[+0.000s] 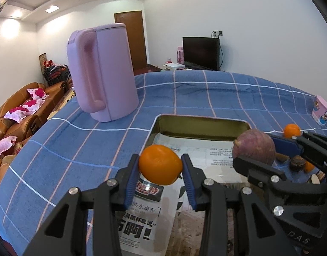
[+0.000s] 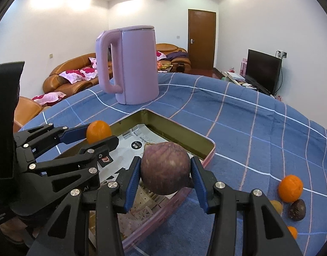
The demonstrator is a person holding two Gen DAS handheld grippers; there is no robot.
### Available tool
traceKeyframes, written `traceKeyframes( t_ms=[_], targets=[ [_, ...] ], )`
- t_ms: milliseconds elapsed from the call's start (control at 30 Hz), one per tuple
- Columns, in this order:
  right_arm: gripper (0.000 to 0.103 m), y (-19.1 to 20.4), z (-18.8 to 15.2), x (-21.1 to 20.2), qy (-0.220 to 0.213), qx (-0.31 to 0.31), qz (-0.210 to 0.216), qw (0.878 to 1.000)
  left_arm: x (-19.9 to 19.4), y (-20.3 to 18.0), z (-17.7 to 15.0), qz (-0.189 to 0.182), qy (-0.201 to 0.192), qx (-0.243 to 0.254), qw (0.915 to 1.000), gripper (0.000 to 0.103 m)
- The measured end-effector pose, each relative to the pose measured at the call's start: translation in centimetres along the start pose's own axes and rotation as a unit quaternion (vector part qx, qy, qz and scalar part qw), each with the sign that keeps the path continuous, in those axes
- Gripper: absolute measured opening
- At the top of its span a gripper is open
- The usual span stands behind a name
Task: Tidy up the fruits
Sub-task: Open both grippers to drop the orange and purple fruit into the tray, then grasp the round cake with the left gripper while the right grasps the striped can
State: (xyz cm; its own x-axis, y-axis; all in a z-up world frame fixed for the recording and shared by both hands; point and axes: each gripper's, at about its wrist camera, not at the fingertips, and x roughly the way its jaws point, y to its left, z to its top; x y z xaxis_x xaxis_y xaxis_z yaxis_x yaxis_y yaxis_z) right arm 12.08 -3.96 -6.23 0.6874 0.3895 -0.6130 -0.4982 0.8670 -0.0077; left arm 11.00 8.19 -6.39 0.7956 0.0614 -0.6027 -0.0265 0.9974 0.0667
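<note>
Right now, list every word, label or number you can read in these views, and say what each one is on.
"防水桌布": printed sheet lining the tin tray, left wrist view.
"啊!": large black type, same sheet.
"D A S": body of the right tongs, partly cut off.
Red-and-white logo badge on the sheet under the orange: too blurred to read.
Fine print on the sheet, round black label in the right wrist view, pink cup's pictures: too small.
</note>
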Motion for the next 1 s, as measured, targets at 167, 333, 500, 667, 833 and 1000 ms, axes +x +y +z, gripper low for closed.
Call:
traceKeyframes(
  t_ms=[167,333,500,667,833,1000],
  targets=[
    [0.049,0.4,-0.1,0.3,0.001,-0.010,0.000,1.000,-0.2,0.2,0.1,0.005,-0.003,-0.002,1.0000,0.049],
    [0.053,0.2,0.0,-0.1,-0.007,-0.005,-0.004,1.000,-0.5,0.8,0.3,0.011,-0.011,-0.016,0.9997,0.066],
    [0.064,-0.2,-0.3,-1.5,-0.016,0.007,-0.004,1.000,-2.1,0.9,0.4,0.001,-0.028,-0.027,0.9992,0.080],
    [0.065,-1.2,-2.1,-4.8,-0.030,0.015,-0.024,0.999,-3.9,-1.1,0.3,-0.021,-0.042,-0.023,0.9986,0.085],
    [0.066,-4.0,-4.9,-8.7,-0.040,0.041,-0.076,0.995,-5.2,-4.5,-0.1,-0.054,-0.046,-0.006,0.9975,0.085],
    [0.066,-8.0,-7.7,-11.7,-0.036,0.088,-0.127,0.987,-5.6,-8.0,-0.8,-0.080,-0.040,0.016,0.9959,0.089]
  ],
)
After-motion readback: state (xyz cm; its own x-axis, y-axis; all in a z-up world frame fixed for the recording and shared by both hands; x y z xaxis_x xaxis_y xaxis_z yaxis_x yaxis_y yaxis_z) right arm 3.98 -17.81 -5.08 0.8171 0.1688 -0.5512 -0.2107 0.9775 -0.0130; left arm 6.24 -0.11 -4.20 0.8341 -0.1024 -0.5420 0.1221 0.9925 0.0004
